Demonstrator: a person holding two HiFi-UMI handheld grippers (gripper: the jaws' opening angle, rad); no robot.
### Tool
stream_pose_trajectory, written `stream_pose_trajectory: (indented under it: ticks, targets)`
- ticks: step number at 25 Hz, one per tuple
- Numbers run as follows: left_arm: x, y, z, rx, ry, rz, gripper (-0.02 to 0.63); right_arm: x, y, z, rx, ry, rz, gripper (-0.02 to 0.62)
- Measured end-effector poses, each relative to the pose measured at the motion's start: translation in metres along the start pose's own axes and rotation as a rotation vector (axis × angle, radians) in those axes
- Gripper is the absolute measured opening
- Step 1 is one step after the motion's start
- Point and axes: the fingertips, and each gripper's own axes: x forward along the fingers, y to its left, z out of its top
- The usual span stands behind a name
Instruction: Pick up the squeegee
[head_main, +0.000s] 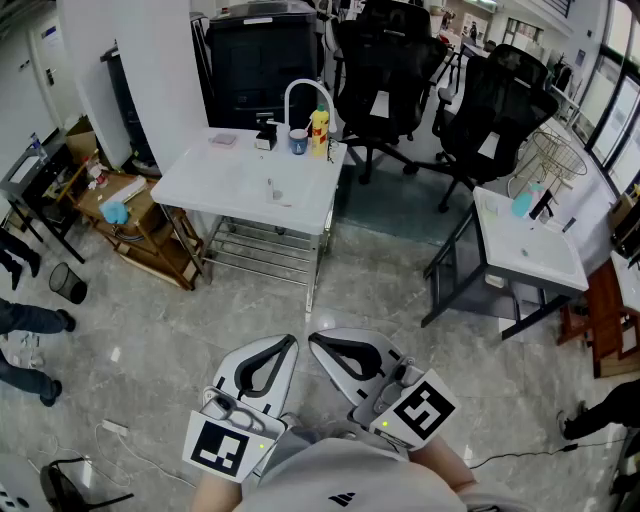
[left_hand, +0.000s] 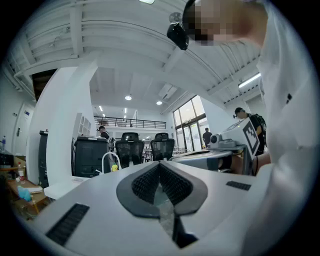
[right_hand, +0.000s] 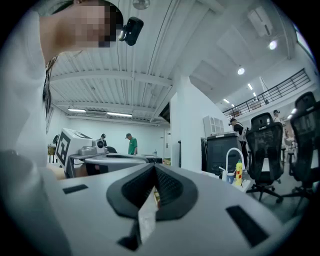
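Squeegee (head_main: 276, 191): the likely candidate is a small, slim, pale item with a darker part, lying flat on the white bench (head_main: 215, 185) top. It sits roughly mid-bench, a little right of centre and toward the front edge, on open surface. It lies on its own, well apart from the cluster at the back edge by the faucet (head_main: 305, 95). Its long axis runs roughly front to back, slightly skewed. Head view is too small to resolve blade or handle, and neither gripper view resolves it.

Bright, even overhead light; gripper views bulge, corners black.
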Motion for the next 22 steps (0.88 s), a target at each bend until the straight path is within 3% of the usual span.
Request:
stream_pose_trajectory:
  ticks: [12, 22]
  targets:
    - [0.006, 0.017, 0.001, 0.003, -0.006, -0.009, 0.011, 0.017, -0.008, 0.003, -0.014, -0.012, -0.013, 0.008]
    - [0.002, 0.048, -0.007, 0.007, 0.008, -0.021, 0.012, 0.047, -0.012, 0.001, 0.064, -0.036, -0.035, 0.009]
